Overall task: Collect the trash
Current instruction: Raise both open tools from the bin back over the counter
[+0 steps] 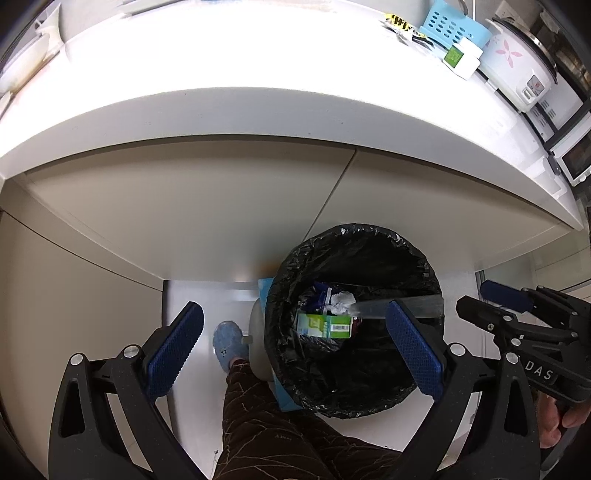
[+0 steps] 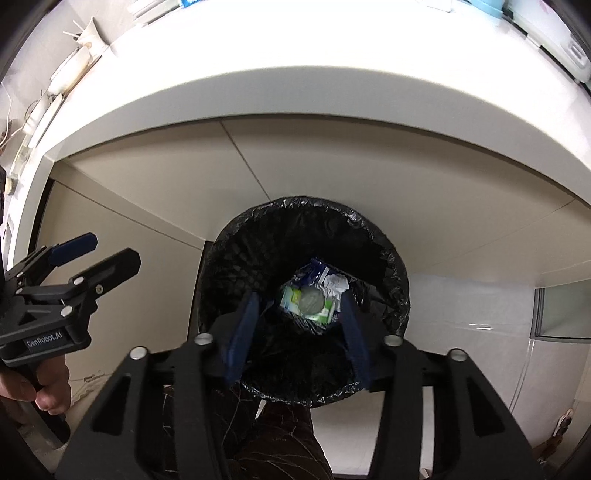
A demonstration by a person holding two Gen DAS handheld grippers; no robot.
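A round bin lined with a black bag (image 1: 354, 258) (image 2: 306, 221) stands on the floor under the white counter. Inside lie a green and white carton (image 1: 323, 325) (image 2: 295, 297), crumpled white paper (image 1: 341, 301) (image 2: 334, 282) and a blue wrapper (image 1: 317, 293) (image 2: 312, 271). A clear plastic piece (image 1: 399, 308) (image 2: 313, 301) is in mid-air over the bin's mouth. My left gripper (image 1: 291, 350) is open and empty above the bin's left side. My right gripper (image 2: 301, 328) is open and empty directly above the bin; it also shows in the left wrist view (image 1: 480, 299).
The white counter (image 1: 258, 92) overhangs beige cabinet doors (image 1: 184, 206). On it at the far right stand a blue basket (image 1: 450, 26), a green and white box (image 1: 460, 59) and a rice cooker (image 1: 517, 62). The person's leg and blue slipper (image 1: 229, 341) are left of the bin.
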